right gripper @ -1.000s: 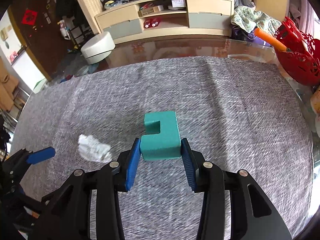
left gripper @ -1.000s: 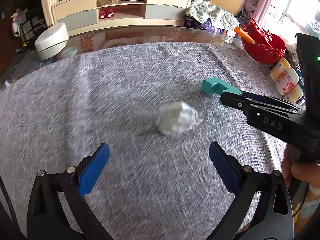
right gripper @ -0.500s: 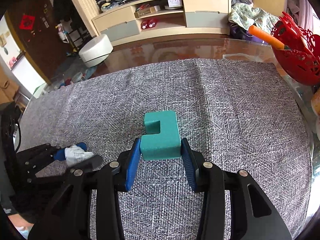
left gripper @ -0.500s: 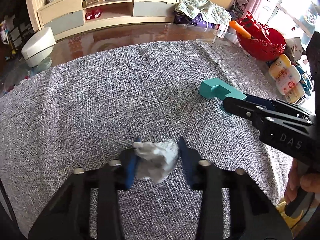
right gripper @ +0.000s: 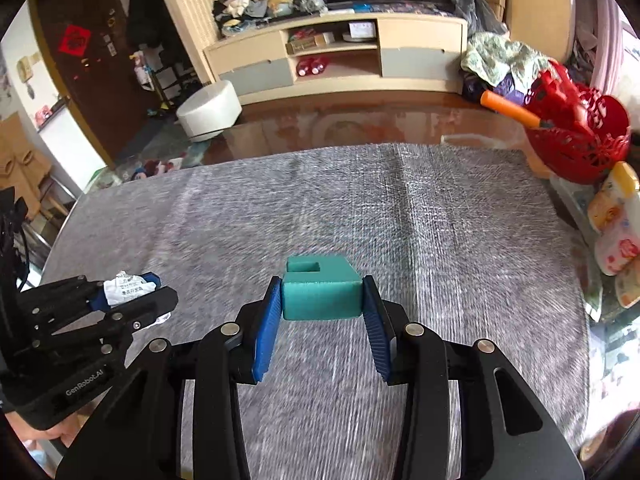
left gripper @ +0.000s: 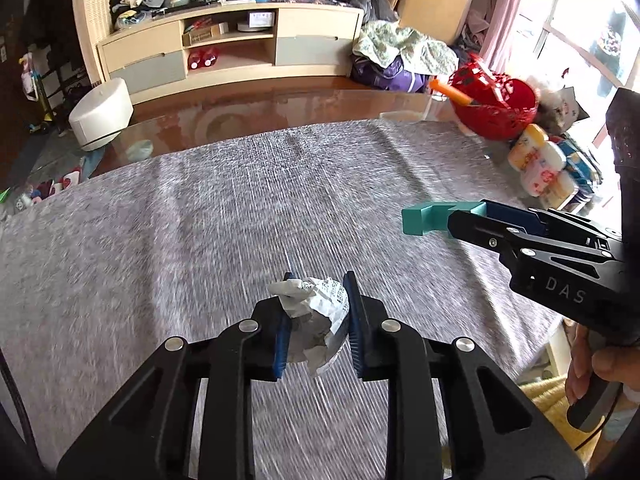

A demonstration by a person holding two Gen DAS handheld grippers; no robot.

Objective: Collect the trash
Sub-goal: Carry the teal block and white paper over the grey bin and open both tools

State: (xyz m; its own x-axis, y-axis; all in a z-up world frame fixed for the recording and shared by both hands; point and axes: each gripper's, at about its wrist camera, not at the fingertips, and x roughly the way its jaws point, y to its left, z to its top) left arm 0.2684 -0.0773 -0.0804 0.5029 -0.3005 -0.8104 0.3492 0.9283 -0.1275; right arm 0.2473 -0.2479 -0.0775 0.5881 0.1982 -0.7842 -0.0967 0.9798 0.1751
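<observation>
Left wrist view: one left gripper (left gripper: 316,312), its two blue pads closed on one crumpled paper wad (left gripper: 316,316).
Paper wad: white with small printed text, squeezed between the pads, held over the grey cloth (left gripper: 200,220); whether it touches the cloth cannot be told.
Right wrist view: one right gripper (right gripper: 322,320), its two blue pads (right gripper: 266,328) clamped on the sides of one teal block (right gripper: 320,294).
Teal block: one square notch in its far end; it juts forward past the fingertips, above the cloth.
Grippers, relation: the right one sits to the right of the left one, well apart; the left one shows at the lower left of the right wrist view with the wad (right gripper: 126,288) in its tips.
Hands: part of one hand (left gripper: 592,372) on the right gripper's handle.
Table edge, right side: one red lattice basket (left gripper: 496,110) with one orange stick (left gripper: 450,92) poking out; just beside it a cluster of small yellow-and-white bottles (left gripper: 540,164), number unclear.
Beyond the table: one white round stool (right gripper: 210,110) and one long low cabinet (right gripper: 336,56).
</observation>
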